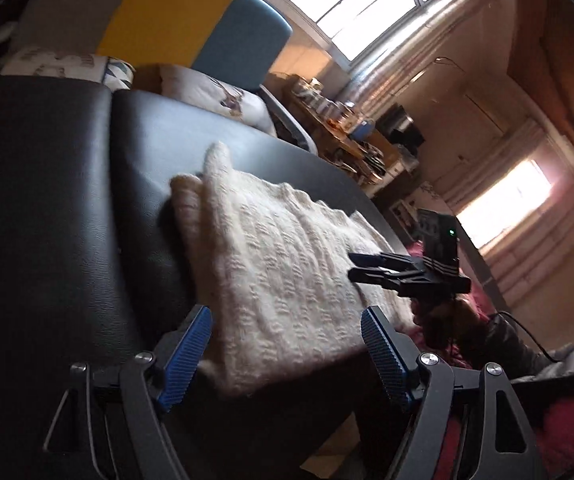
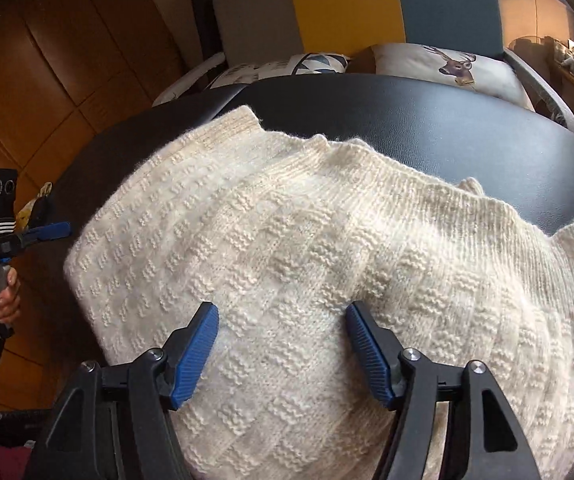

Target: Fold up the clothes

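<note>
Lying folded on the black table point(image 2: 447, 120): cream sweater point(image 2: 287, 240). Right gripper point(image 2: 283, 316) hovering over it, jaws spread, empty. Left gripper point(image 1: 287, 320) spread too, sitting off the sweater's edge.

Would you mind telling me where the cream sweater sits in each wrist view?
Left wrist: the sweater lies centre frame, on the black table.
Right wrist: the sweater fills the middle and lower right.
Shared landmark: the deer cushion behind the table.
</note>
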### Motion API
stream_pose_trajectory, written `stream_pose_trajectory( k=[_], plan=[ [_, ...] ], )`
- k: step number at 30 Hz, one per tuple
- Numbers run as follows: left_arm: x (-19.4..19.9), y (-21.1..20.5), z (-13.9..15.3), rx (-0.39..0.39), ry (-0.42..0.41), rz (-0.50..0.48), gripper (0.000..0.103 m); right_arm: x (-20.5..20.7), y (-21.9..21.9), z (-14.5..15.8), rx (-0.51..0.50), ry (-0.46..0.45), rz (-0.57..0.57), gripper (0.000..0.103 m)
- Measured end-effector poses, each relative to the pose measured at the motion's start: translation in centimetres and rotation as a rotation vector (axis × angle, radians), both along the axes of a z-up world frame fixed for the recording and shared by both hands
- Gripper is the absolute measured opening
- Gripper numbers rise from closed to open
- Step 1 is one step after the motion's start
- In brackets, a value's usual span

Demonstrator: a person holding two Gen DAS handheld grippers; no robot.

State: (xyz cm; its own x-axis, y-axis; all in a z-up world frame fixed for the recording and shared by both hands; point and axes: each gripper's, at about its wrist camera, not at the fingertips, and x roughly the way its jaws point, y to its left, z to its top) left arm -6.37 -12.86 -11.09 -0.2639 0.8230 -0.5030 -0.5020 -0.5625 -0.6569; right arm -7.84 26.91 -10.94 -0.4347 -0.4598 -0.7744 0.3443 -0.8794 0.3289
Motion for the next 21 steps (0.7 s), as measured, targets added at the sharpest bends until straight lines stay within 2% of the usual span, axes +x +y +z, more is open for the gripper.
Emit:
stream_pose_trajectory(
  k=[1, 2, 4, 8, 11, 16, 18, 19, 20, 21],
  plan=[
    [-0.3, 0.5, -0.5, -0.005, -0.008, -0.024, 0.077, -0.1, -0.3, -0.3, 0.002, -0.004, 0.006, 0.068],
    [-0.6, 0.9, -0.9, -0.006, -0.020, -0.047, 0.072, -0.2, -0.7, -0.5, 0.005, -0.009, 0.012, 0.068],
    [-1.3, 1.3, -1.9, 0.034, -0.062, -0.101, 0.065, -0.4, -1.3, -1.0, 0.009, -0.017, 0.024, 0.068],
    [-2.7, 1.4, -3.7, 0.063, -0.141, -0.132, 0.059, -0.6, -1.7, -1.4, 0.025, -0.015, 0.037, 0.068],
    [-3.0, 1.1, -4.4, 0.087, -0.195, -0.149, 0.060, -0.7, -2.2, -1.2, 0.062, -0.014, 0.066, 0.068],
    [-2.5, 2.4, -3.6, 0.031, -0.167, -0.178, 0.063, 0.1, -2.2, -1.3, 0.061, 0.014, 0.085, 0.068],
    [-2.2, 3.3, -3.6, 0.000, -0.165, -0.191, 0.061, 0.2, -1.8, -1.3, 0.041, 0.011, 0.080, 0.068],
    [-2.1, 3.8, -3.7, -0.016, -0.163, -0.197, 0.050, 0.1, -1.6, -1.3, 0.030, 0.008, 0.077, 0.068],
    [-1.9, 4.2, -3.7, -0.032, -0.162, -0.203, 0.015, 0.1, -1.4, -1.4, 0.019, 0.004, 0.074, 0.068],
    [-1.6, 4.5, -3.7, -0.039, -0.160, -0.206, 0.013, 0.2, -1.2, -1.4, 0.020, 0.004, 0.079, 0.068]
  ],
)
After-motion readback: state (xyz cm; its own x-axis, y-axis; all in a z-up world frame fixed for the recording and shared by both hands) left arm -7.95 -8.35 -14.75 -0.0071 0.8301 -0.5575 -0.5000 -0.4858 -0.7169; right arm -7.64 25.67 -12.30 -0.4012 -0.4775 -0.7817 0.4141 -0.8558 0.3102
